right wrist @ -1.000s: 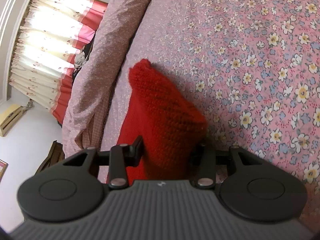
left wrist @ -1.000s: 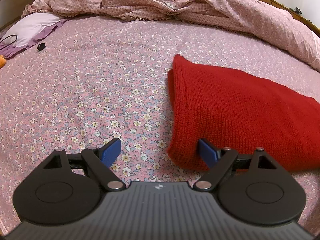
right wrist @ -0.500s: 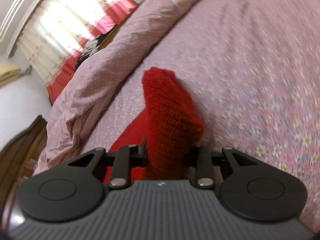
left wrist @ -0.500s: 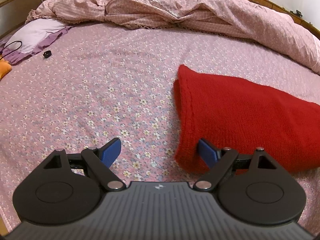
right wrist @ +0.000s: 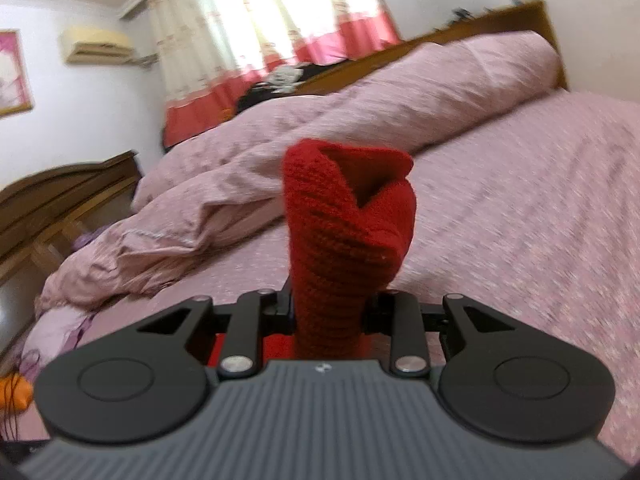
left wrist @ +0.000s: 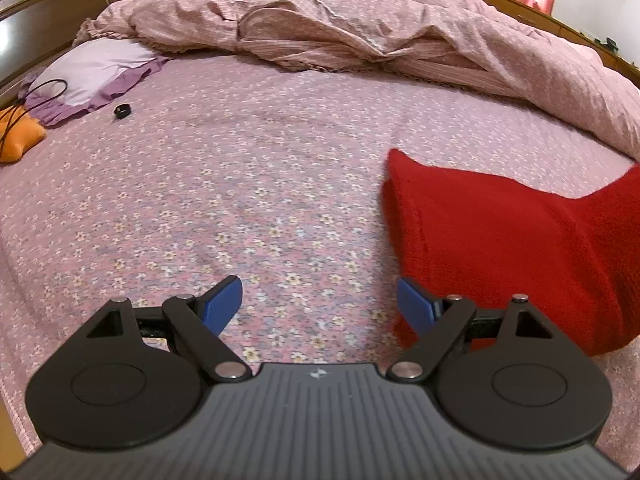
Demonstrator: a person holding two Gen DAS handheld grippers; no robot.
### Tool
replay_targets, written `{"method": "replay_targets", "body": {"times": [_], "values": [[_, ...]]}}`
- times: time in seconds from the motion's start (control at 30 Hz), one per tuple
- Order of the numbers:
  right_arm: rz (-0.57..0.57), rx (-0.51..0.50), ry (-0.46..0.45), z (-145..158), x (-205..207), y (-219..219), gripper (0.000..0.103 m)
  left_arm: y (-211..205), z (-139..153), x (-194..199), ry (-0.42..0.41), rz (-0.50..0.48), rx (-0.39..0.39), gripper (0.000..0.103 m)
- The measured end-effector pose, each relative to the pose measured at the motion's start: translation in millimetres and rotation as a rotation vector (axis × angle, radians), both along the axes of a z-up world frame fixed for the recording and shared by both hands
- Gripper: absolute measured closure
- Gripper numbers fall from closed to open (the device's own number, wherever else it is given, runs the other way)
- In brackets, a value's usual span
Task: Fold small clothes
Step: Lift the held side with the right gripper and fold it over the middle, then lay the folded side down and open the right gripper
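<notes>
One red knit garment (left wrist: pixel 500 240), two tools, one quilt (left wrist: pixel 360 28), one pillow (left wrist: pixel 92 68).

Lighting: dim, warm over floral bedsheet (left wrist: pixel 248 184). Right wrist view: blown-out glare through curtained window (right wrist: pixel 256 12); motion blur on sheet at right edge. Both views: strong fisheye bending at edges.

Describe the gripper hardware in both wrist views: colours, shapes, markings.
Both alike: a ribbed dark grey body with a small logo at its front edge, two round black side housings, and black linkage arms with silver pivot pins. The left gripper has blue pads; the right gripper's are hidden.
</notes>
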State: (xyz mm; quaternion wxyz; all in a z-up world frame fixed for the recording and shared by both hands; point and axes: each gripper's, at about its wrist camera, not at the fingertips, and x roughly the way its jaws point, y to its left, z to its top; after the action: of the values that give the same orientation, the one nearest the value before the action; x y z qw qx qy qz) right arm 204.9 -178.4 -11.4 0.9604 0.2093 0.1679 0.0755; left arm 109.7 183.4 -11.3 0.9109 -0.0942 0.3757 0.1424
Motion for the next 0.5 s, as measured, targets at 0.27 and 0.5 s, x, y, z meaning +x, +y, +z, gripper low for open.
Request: {"method": "replay_targets", "body": {"times": [0.27, 0.5], "values": [[0.109, -0.07, -0.043, 18.5, 4.4, 41.4, 0.073, 13.8, -0.4, -5.2, 0.0, 0.025, -0.001, 0.016], [0.222, -0.137, -0.049, 19.4, 6.0, 89.1, 0.073, 23.2, -4.1, -8.2, 0.0, 0.047, -0.016, 0.016]]}}
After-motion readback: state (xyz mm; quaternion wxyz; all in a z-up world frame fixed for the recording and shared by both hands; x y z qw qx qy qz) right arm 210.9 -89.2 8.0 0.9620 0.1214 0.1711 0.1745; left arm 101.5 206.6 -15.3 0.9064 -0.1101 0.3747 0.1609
